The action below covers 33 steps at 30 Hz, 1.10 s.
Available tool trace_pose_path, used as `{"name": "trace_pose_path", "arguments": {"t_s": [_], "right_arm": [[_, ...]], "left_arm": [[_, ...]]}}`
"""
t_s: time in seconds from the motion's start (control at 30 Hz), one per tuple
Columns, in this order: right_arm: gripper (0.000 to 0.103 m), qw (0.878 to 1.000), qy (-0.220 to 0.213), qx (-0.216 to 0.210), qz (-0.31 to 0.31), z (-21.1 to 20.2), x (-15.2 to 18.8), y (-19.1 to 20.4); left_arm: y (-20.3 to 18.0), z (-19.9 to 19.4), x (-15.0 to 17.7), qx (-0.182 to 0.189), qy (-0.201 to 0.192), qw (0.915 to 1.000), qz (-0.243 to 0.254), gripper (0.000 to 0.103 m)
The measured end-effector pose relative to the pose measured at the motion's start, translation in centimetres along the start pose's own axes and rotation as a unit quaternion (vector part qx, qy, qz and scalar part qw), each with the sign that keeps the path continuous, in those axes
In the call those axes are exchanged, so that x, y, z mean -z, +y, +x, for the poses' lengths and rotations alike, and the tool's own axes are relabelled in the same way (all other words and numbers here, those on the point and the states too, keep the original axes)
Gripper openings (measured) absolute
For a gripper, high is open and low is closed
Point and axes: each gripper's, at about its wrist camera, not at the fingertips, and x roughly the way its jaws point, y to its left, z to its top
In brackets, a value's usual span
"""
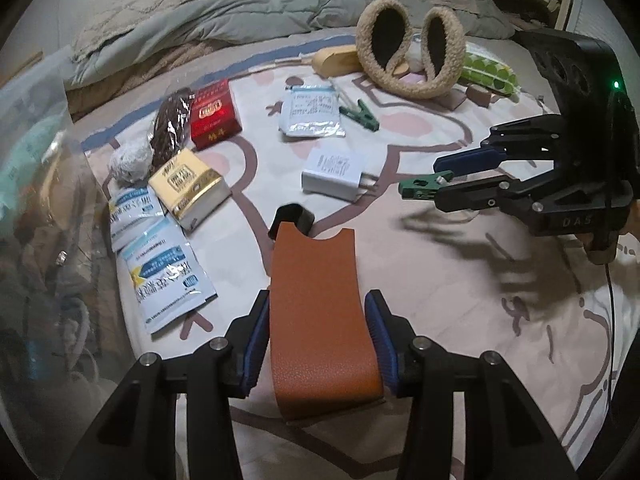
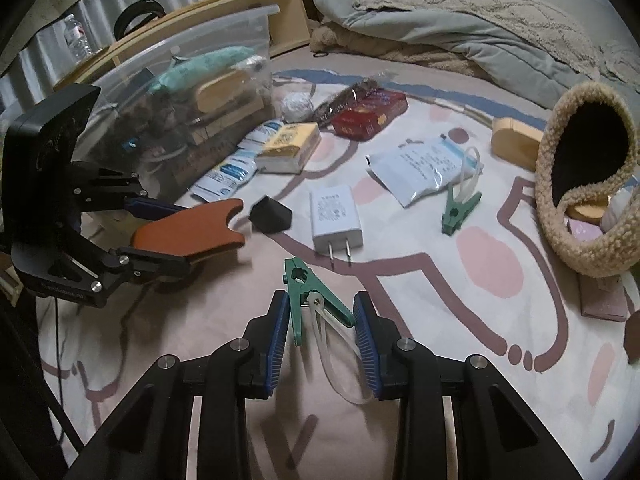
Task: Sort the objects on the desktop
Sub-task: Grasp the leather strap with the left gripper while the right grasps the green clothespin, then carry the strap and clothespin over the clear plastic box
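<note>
My left gripper (image 1: pixel 318 312) is shut on a brown leather sleeve (image 1: pixel 320 316), lifted just off the patterned mat; the same gripper (image 2: pixel 182 236) and sleeve (image 2: pixel 188 228) show at the left of the right wrist view. My right gripper (image 2: pixel 322 312) is shut on a green clothes peg (image 2: pixel 308 296) with a clear loop trailing from it. In the left wrist view that gripper (image 1: pixel 442 180) holds the green peg (image 1: pixel 420 186) at the right. A black cap (image 1: pixel 292 220) lies just beyond the sleeve's tip.
On the mat lie a white charger (image 1: pixel 334 174), a second green peg (image 1: pixel 360 114), white sachets (image 1: pixel 312 110), a yellow pack (image 1: pixel 190 186), a red box (image 1: pixel 214 114) and a foil ball (image 1: pixel 130 162). A woolly basket (image 2: pixel 584 176) stands right, a clear bin (image 2: pixel 176 92) left.
</note>
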Motion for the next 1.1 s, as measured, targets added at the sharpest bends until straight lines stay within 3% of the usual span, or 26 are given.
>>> {"name": "trace_pose_path", "arguments": {"t_s": [0.53, 0.9, 1.1], "right_arm": [[0.034, 0.998, -0.058, 0.009, 0.009, -6.7, -3.5, 2.5], [0.034, 0.993, -0.119, -0.003, 0.012, -13.2, -7.0, 6.2], [0.034, 0.99, -0.144, 0.001, -0.01, -16.0, -8.9, 9.1]], "left_arm": [[-0.6, -7.9, -2.0, -0.017, -0.07, 0.9974, -0.005, 0.046], [-1.7, -14.9, -2.3, -0.04, -0.135, 0.9899, -0.017, 0.046], [-0.6, -19.0, -1.0, -0.059, -0.17, 0.9825, -0.048, 0.046]]}}
